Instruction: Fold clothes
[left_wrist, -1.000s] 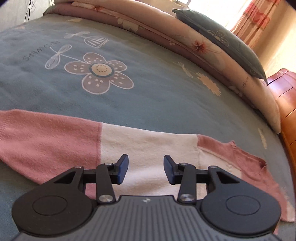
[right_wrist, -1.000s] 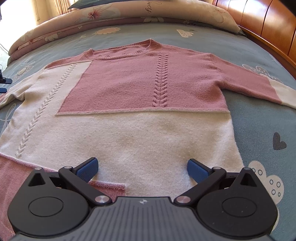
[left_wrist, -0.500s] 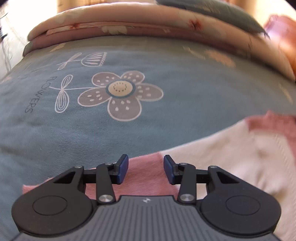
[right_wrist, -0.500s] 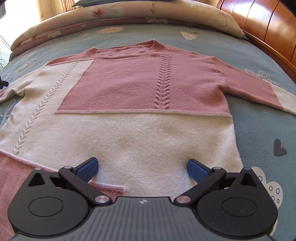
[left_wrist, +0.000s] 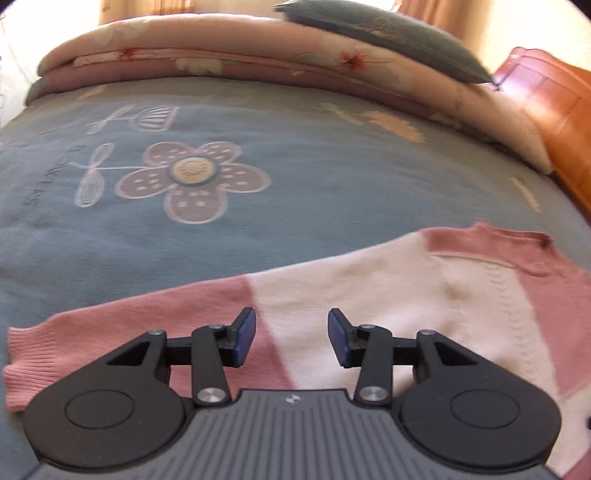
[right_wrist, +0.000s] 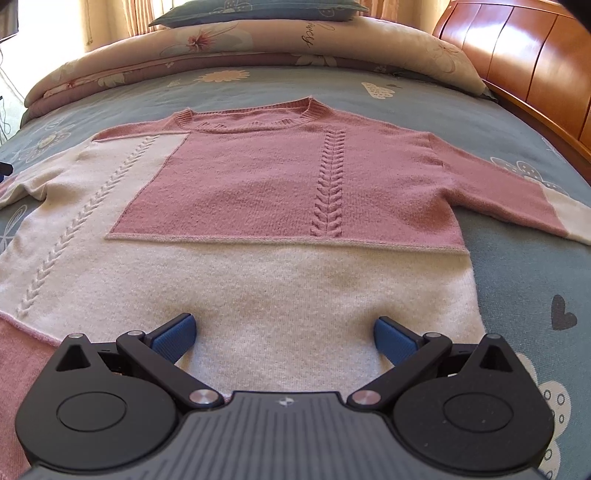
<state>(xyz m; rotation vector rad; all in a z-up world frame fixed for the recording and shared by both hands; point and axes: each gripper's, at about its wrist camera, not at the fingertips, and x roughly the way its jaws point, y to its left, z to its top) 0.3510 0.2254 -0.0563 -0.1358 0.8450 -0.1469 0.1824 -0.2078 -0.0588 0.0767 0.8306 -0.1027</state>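
Basically nothing was folded: sweater (right_wrist: 280, 192) lay flat ahead of my right gripper (right_wrist: 284, 338), wide open and empty, sleeve (left_wrist: 155, 314) under my left gripper (left_wrist: 291, 338), half-open and empty.

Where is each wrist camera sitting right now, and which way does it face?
Left wrist: low over the sweater's sleeve, facing across the bedspread toward the folded quilt; its own left gripper shows, jaws open.
Right wrist: low at the hem, facing up the sweater toward the collar and headboard; right gripper shows, jaws wide open.
Shared: sweater, bedspread, quilt, headboard.
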